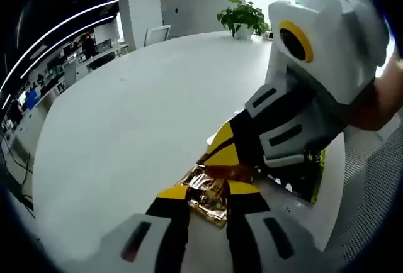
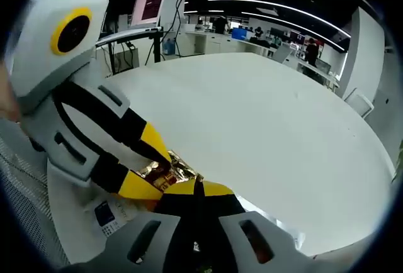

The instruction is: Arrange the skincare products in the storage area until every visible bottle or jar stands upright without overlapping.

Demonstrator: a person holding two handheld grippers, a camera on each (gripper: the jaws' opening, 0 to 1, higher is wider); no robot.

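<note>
Your left hand-held gripper (image 1: 208, 191) clamps a crinkled gold foil packet (image 1: 208, 199) low over the white worktop (image 1: 138, 128). Your right hand-held gripper (image 2: 196, 183), jaws pressed together, pinches the same packet from the opposite side, near a potted plant (image 1: 244, 17).

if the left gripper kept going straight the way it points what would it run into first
Most likely the crumpled gold foil packet, which already sits at the left gripper tips. Right behind it is the right gripper, also at the packet. Depth is hard to judge.
</note>
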